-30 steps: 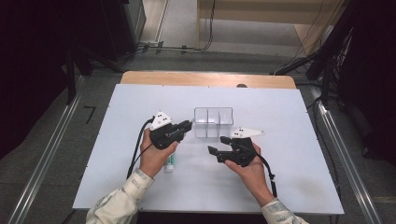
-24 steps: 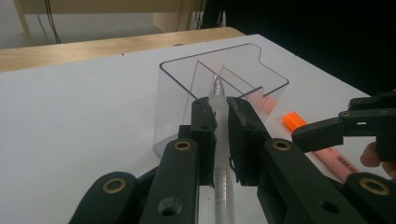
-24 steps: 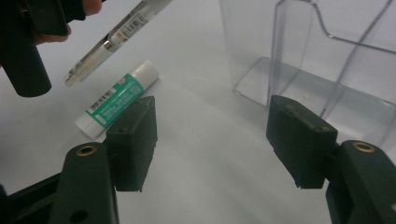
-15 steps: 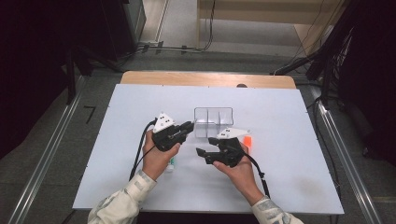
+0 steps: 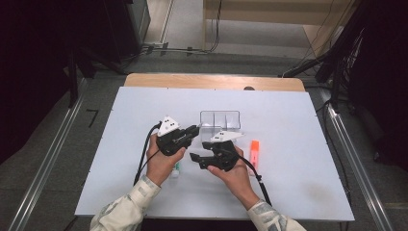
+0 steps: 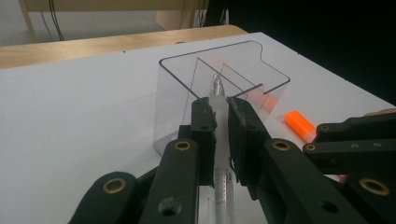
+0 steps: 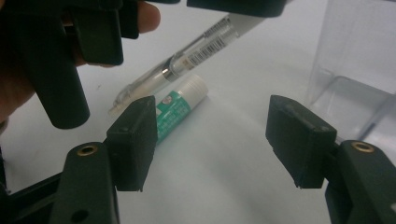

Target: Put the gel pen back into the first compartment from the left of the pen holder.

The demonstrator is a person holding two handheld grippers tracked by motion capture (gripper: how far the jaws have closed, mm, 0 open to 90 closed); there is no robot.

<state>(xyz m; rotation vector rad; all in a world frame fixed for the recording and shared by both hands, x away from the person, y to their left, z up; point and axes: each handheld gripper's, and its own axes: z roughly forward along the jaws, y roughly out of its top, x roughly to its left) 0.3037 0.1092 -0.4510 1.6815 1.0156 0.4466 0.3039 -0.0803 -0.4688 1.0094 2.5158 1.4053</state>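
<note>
**Ana:** So, what does the left gripper (image 6: pixel 218 116) have?

**Ben:** Its fingers (image 6: pixel 204 122) are clamped on a clear pen (image 6: pixel 215 95). In the left gripper view the pen's tip pokes out past them and points at the near wall of the clear plastic organiser (image 6: pixel 175 88). I cannot tell whether the tip touches it.

**Ana:** And the other end of the pen?

**Ben:** In the right gripper view the pen (image 7: pixel 187 60) slopes down out of the left gripper, barcode label showing, with its end low over the white bench (image 7: pixel 224 154). A glue stick (image 7: pixel 180 112) with a green label lies on the bench just under it.

**Ana:** The right gripper (image 7: pixel 210 135)?

**Ben:** Fingers spread wide with nothing between them, held near the bench and aimed at the pen and the glue stick.

**Ana:** Where is all this from above?

**Ben:** Both grippers sit close together in front of the organiser (image 5: pixel 220 120), the left gripper (image 5: pixel 192 132) nearest its left front corner and the right gripper (image 5: pixel 196 159) beside it. An orange highlighter (image 5: pixel 254 151) lies on the bench (image 5: pixel 120 125), just to the right of the right hand (image 5: pixel 235 175).
</note>
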